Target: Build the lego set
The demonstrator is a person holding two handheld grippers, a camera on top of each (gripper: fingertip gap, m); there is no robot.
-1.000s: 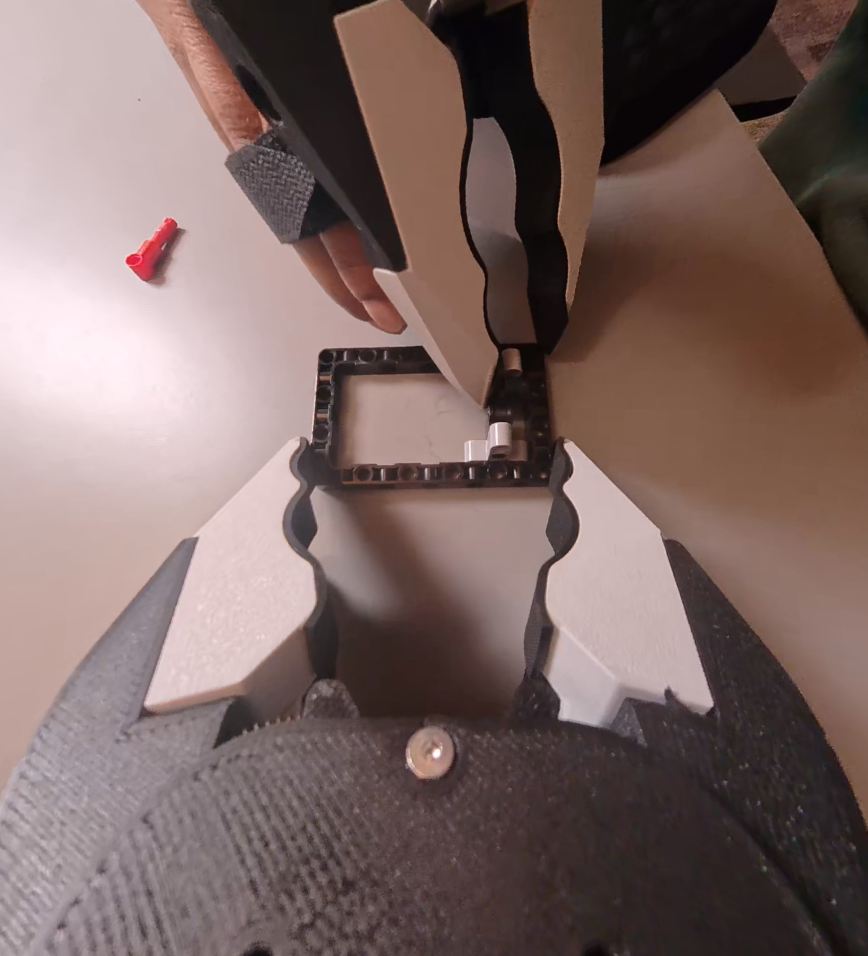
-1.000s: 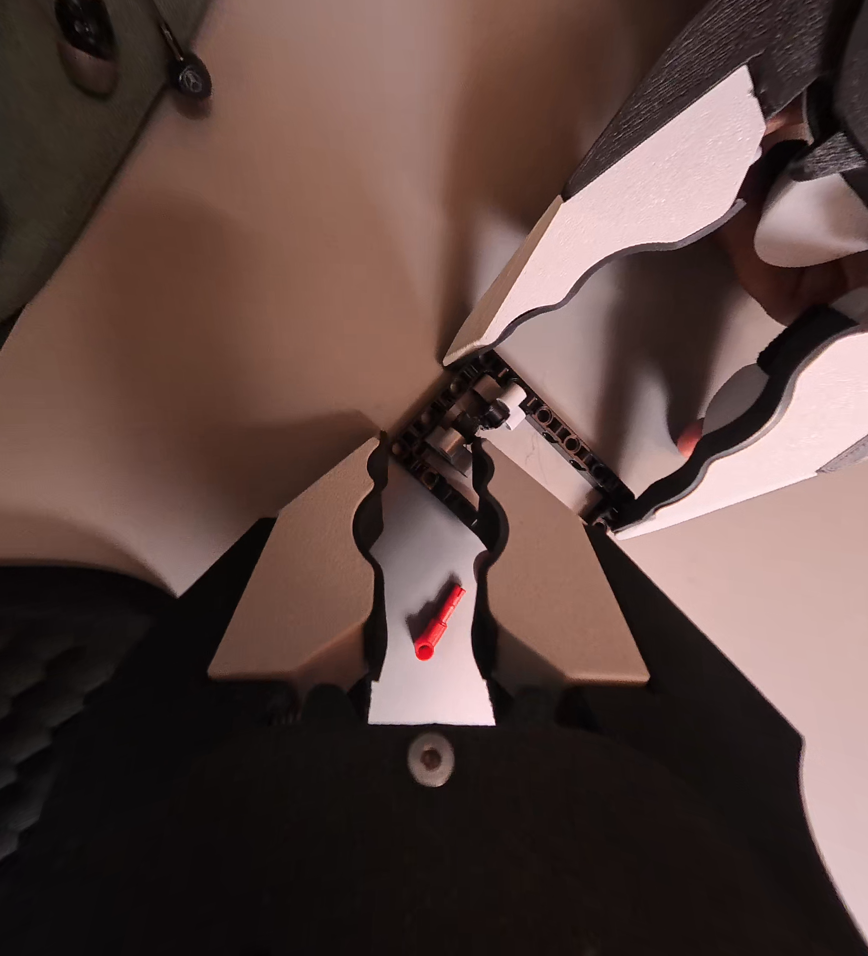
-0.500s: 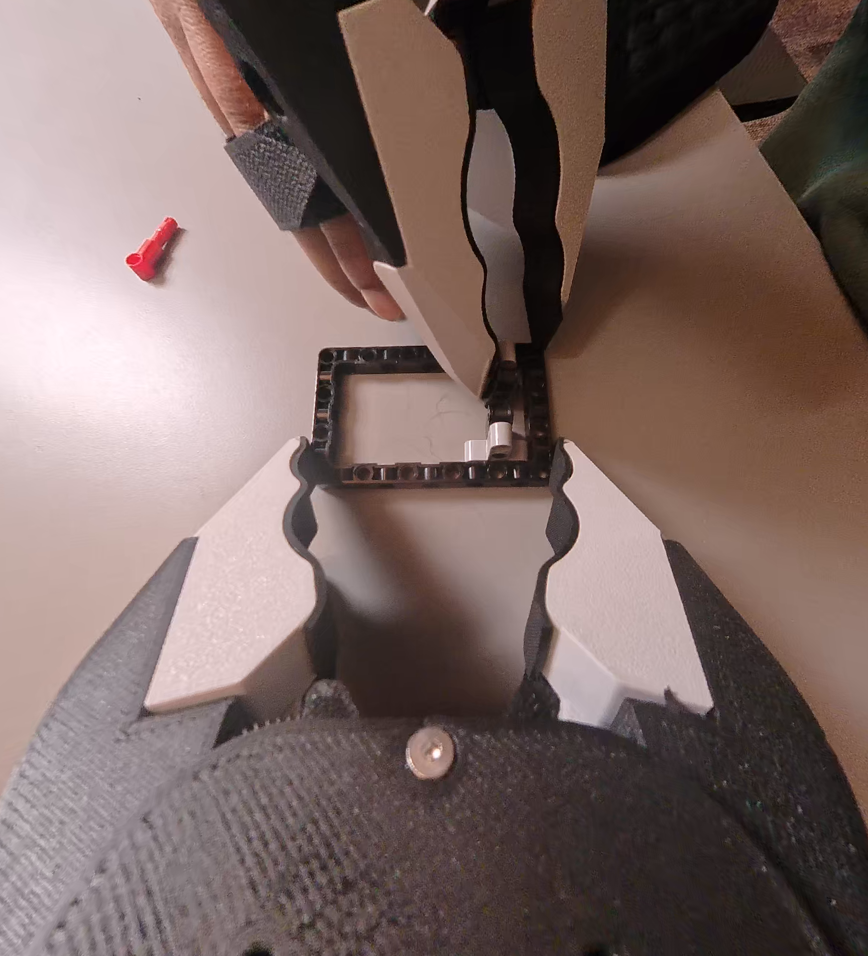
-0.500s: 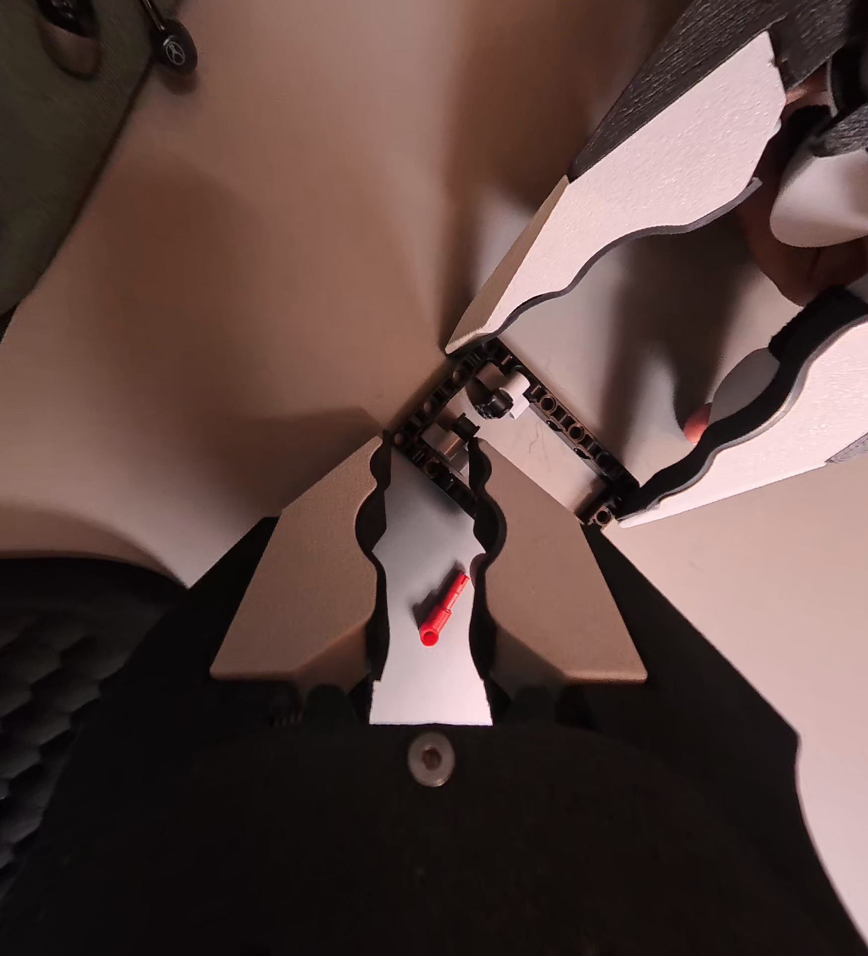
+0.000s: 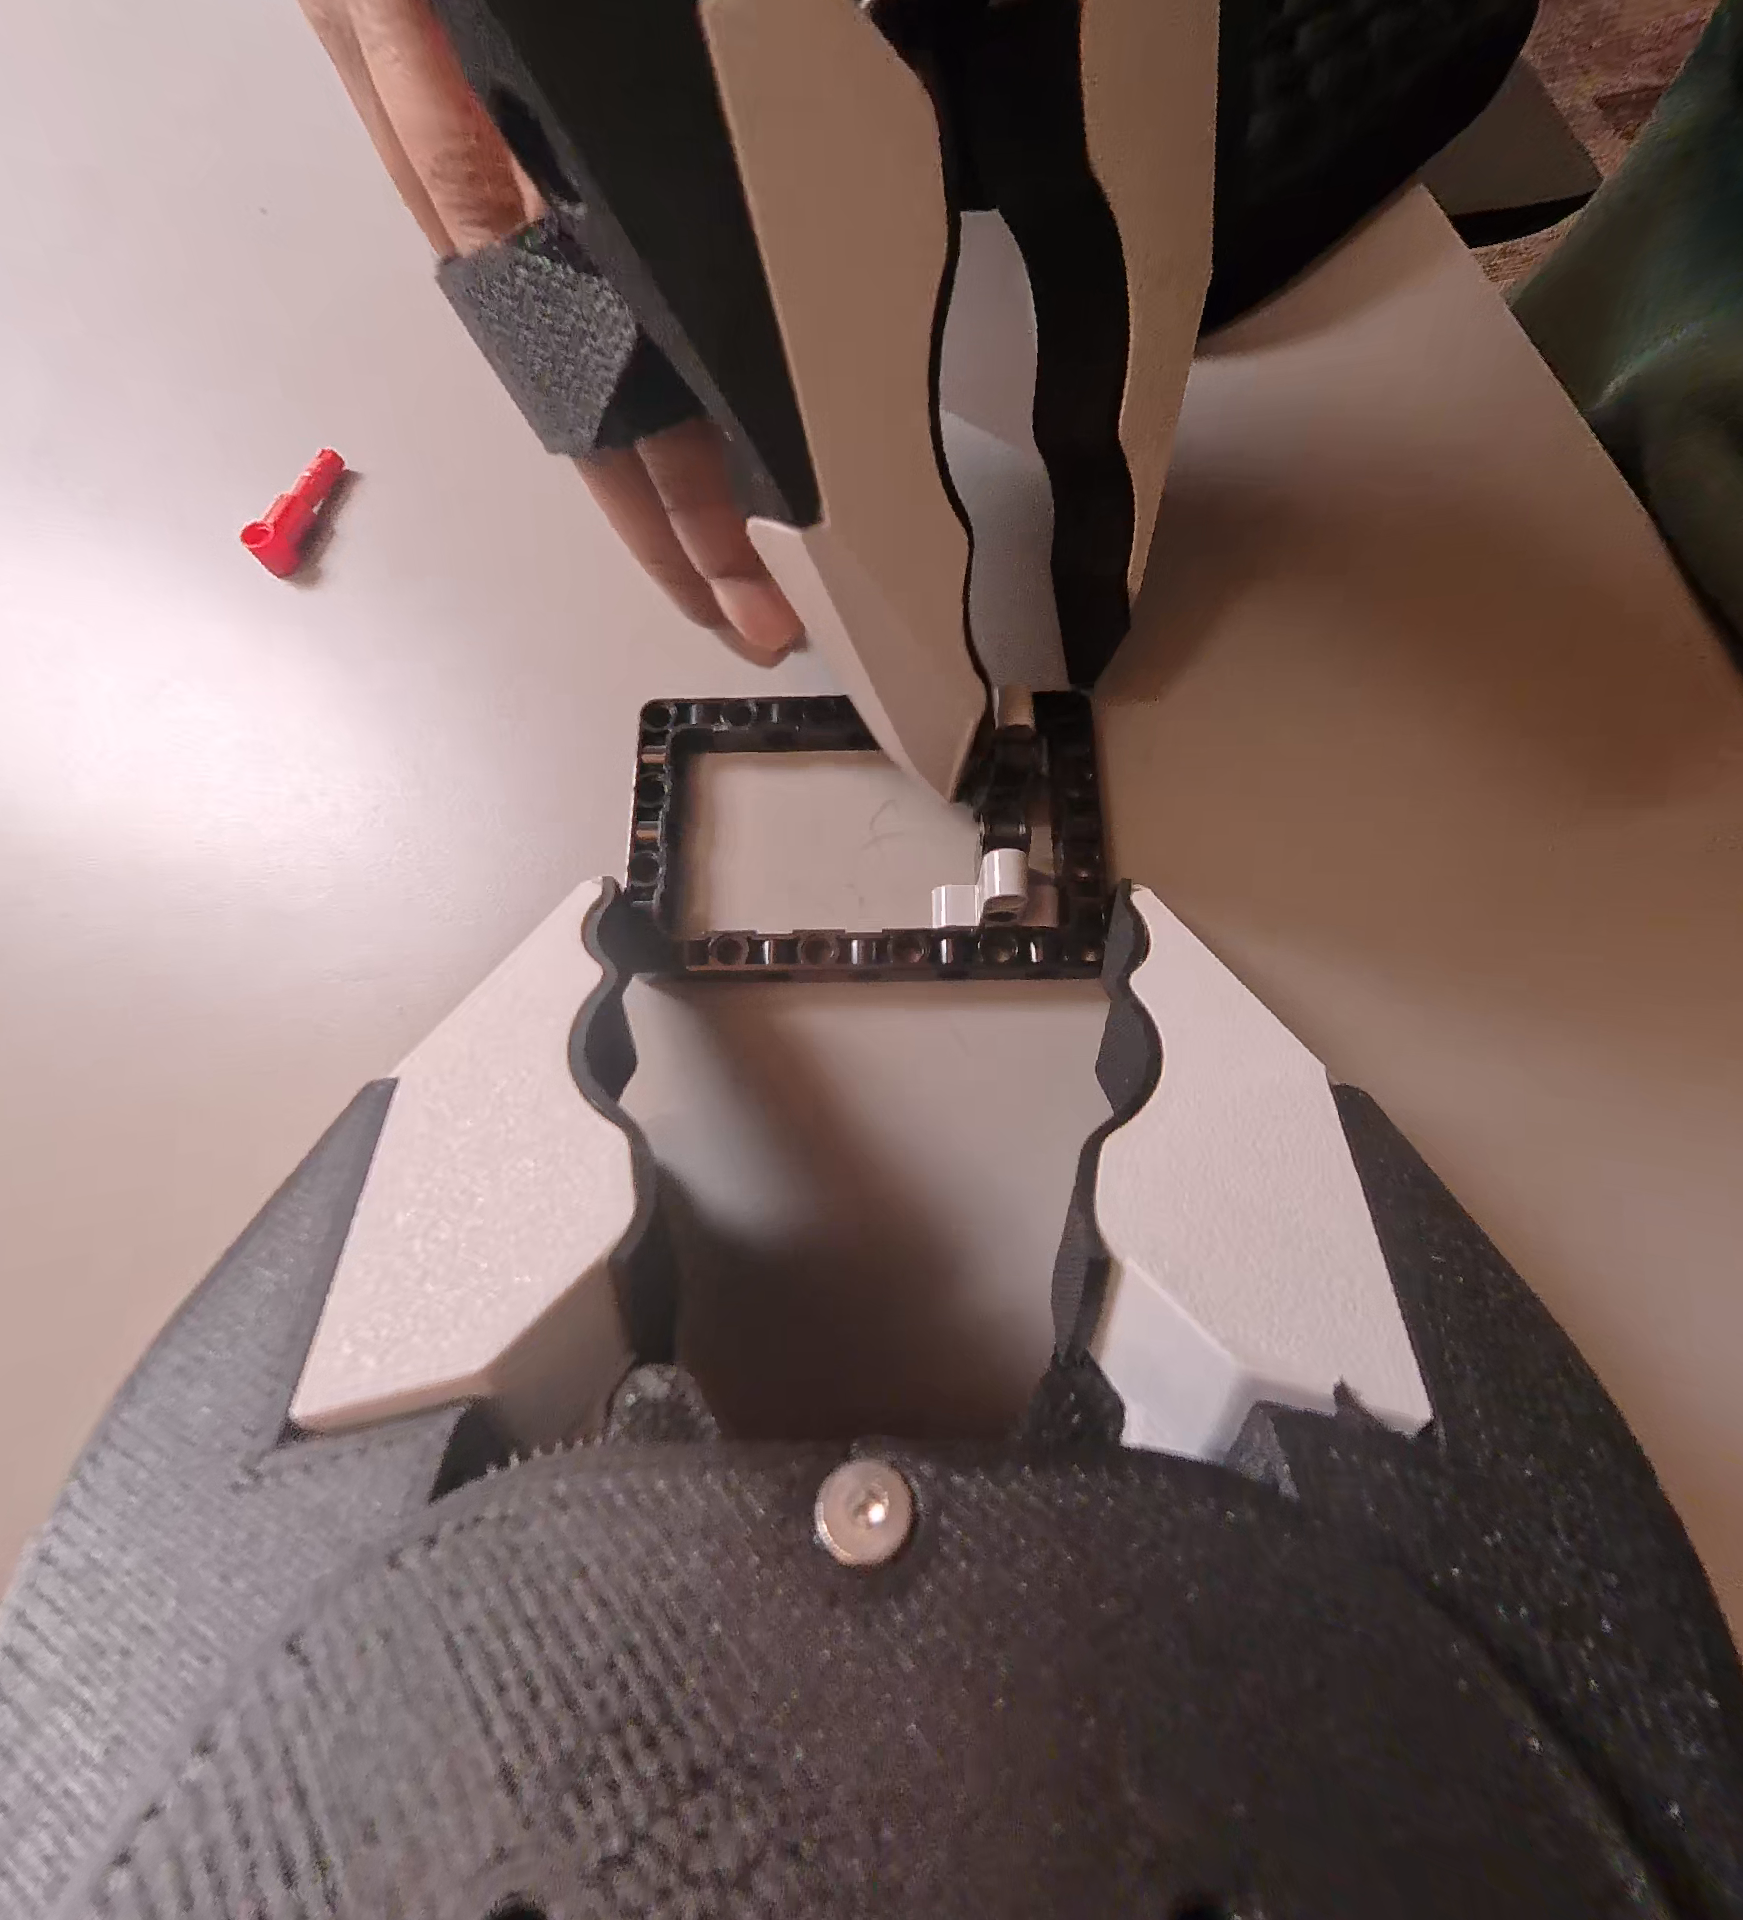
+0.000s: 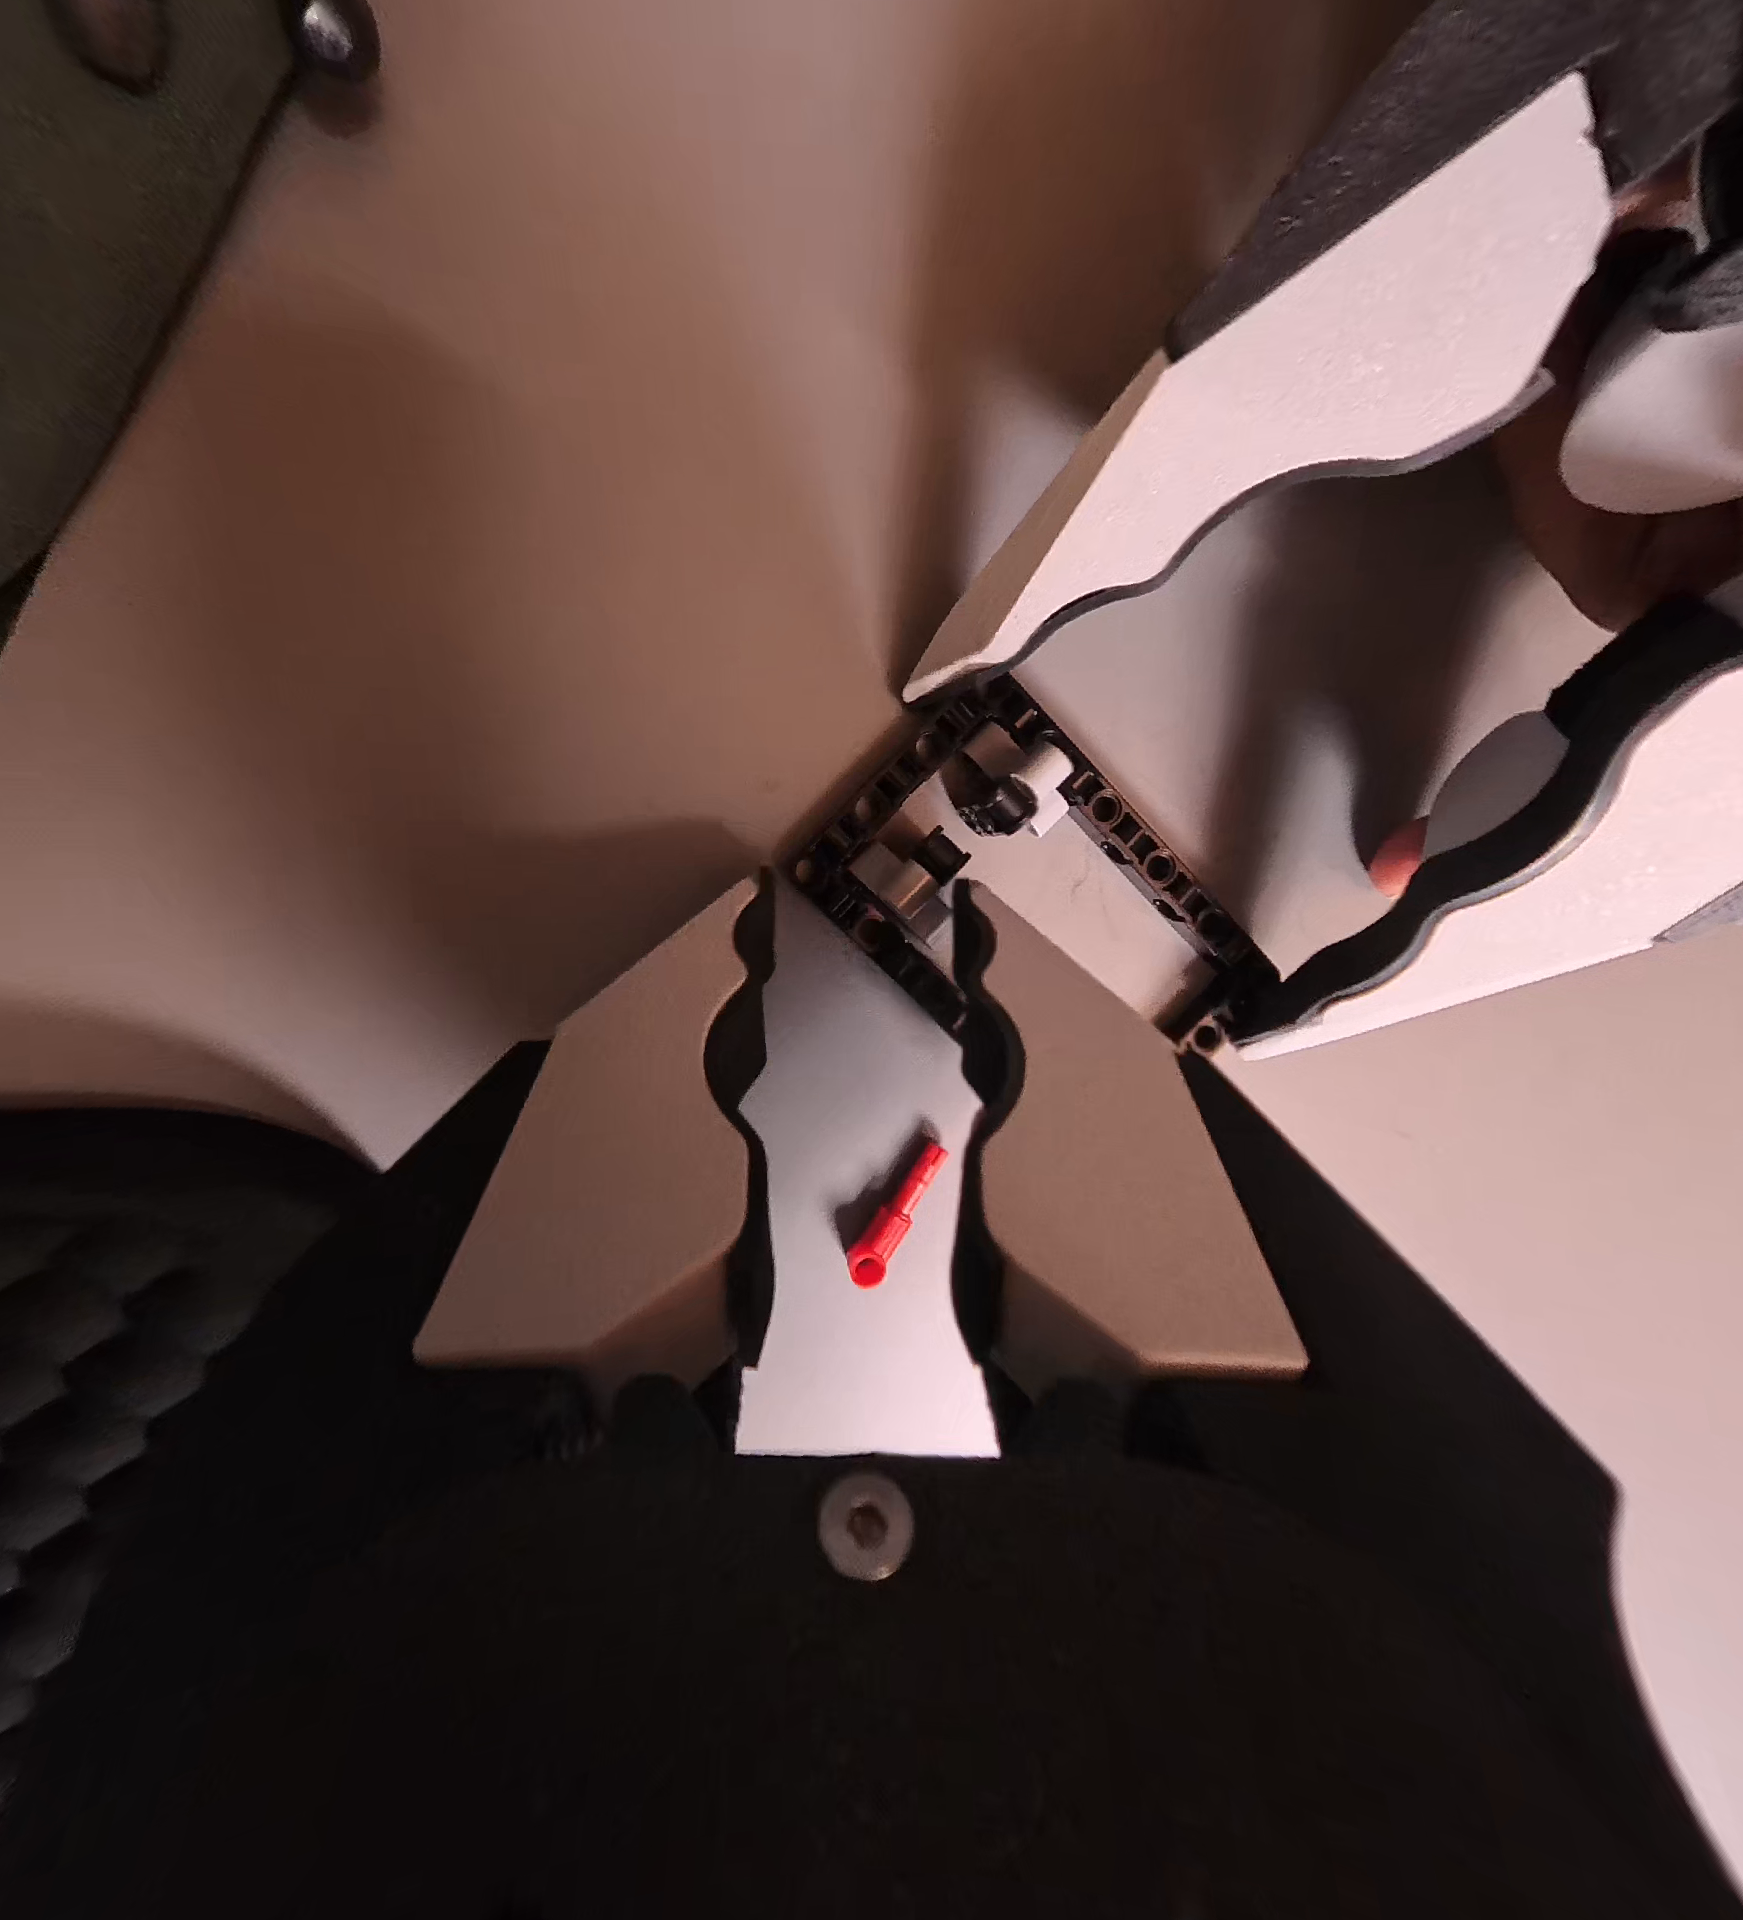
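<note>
The square black plastic lego frame with pin holes (image 5: 862, 831) lies flat on the smooth beige table (image 5: 171, 779), near the table edge that runs beside a dark green cloth (image 5: 1719, 364). The left gripper (image 5: 865, 914) has its pale fingers spread wide and pressed against the two outer corners of the frame's near side, bracing it; its jaws grip the frame across that width. Inside the frame's corner on that side sits a small light grey connector piece (image 5: 986, 883) with a black pin part (image 5: 1012, 800) just beyond it.

The right gripper (image 6: 862, 904) comes in from the far side, its jaws set a narrow gap apart around a small grey part (image 6: 903, 883) at the frame's far rail; I cannot tell whether they actually pinch it. A short red plastic pin (image 5: 293, 511) lies loose on the table, well apart from the frame toward the open side.

The step in hand appears to be seating the small part into the frame rail. To do it well, the left grip should hold firm and level so the frame cannot slide, while the right pushes straight along the hole's axis, without twisting, until the part sits flush.
</note>
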